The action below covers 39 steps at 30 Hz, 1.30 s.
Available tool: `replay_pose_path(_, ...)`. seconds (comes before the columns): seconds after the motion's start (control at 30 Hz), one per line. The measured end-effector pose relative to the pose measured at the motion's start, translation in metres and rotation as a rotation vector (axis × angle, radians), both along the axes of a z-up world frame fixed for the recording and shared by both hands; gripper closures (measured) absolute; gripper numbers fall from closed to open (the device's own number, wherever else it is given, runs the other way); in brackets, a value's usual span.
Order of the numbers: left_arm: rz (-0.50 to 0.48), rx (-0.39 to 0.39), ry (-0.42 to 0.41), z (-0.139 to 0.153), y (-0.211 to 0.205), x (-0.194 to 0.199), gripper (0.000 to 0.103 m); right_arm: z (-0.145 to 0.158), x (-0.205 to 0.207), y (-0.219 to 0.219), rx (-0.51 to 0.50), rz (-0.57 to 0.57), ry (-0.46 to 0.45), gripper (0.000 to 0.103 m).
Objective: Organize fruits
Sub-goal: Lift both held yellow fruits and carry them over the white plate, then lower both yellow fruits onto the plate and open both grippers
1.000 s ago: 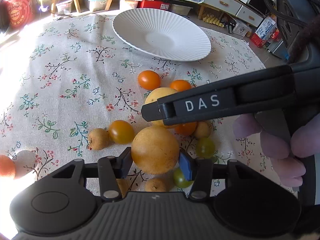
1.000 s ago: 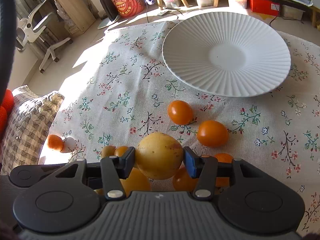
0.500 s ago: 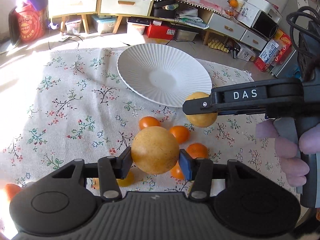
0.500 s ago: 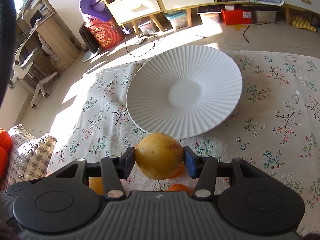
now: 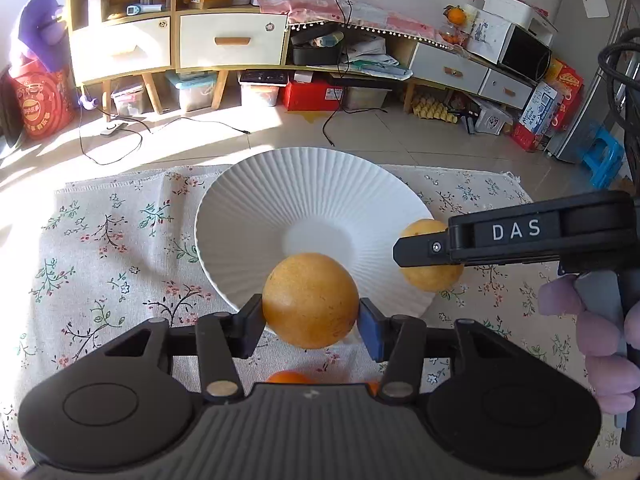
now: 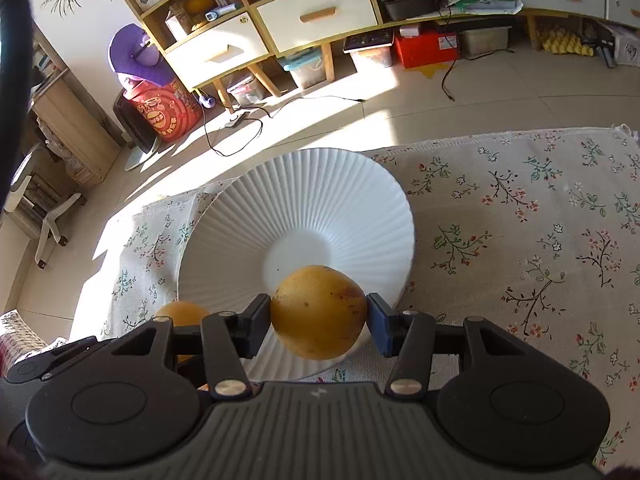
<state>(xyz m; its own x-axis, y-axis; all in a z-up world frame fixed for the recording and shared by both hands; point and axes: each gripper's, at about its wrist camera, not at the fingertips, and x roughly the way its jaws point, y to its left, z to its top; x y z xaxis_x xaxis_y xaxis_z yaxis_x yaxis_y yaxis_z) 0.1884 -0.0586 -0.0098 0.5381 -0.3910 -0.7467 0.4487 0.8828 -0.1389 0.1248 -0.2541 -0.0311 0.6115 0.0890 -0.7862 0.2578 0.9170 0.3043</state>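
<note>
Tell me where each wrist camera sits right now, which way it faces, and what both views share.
Left wrist: on the left gripper, angled down at the white plate; its fingers clamp an orange fruit; the right gripper and a gloved hand show.
Right wrist: on the right gripper, angled down at the plate; its fingers clamp a yellow fruit.
Shared: plate, floral cloth, both fruits, cabinet.

The left gripper [image 5: 311,322] points forward and downward, its jaws partly apart and clamped on a round orange-yellow fruit [image 5: 310,300]; the right gripper [image 6: 319,322] has the same pose, its jaws pressed on a yellow fruit [image 6: 319,316]. In the left wrist view a gloved hand [image 5: 592,344] wraps the right gripper's handle.
</note>
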Motion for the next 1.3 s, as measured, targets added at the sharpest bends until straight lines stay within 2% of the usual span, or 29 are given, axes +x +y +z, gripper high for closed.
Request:
replay_pose_path(0.4, -0.014, 0.029, -0.037, -0.022, -0.016, 0.026, 0.062, -0.013, 0.025, -0.006, -0.015, 0.008, -0.007, 0.055)
replay_pose_path(0.77, -0.044, 0.043, -0.051, -0.022, -0.023, 0.029, 0.060, -0.012, 0.026, -0.003, -0.034, 0.032, -0.017, 0.055)
replay_pose_path(0.9, -0.060, 0.049, -0.063, -0.016, -0.023, 0.028, 0.039, -0.006, 0.023, -0.004, -0.022, 0.034, -0.029, 0.053)
replay_pose_path(0.93, -0.066, 0.051, -0.069, -0.014, -0.023, 0.028, 0.034, -0.005, 0.022, -0.005, -0.021, 0.033, -0.032, 0.049)
replay_pose_path(1.07, -0.084, 0.056, -0.083, -0.005, -0.022, 0.022, 0.026, 0.002, 0.017, -0.006, -0.023, 0.024, -0.040, 0.040)
replay_pose_path(1.13, -0.094, 0.054, -0.084, -0.001, -0.021, 0.017, 0.021, 0.005, 0.013, -0.007, -0.023, 0.019, -0.042, 0.032)
replay_pose_path(1.3, -0.109, 0.061, -0.095, 0.009, -0.016, 0.003, 0.015, 0.014, 0.001, -0.005, -0.024, 0.009, -0.046, 0.024)
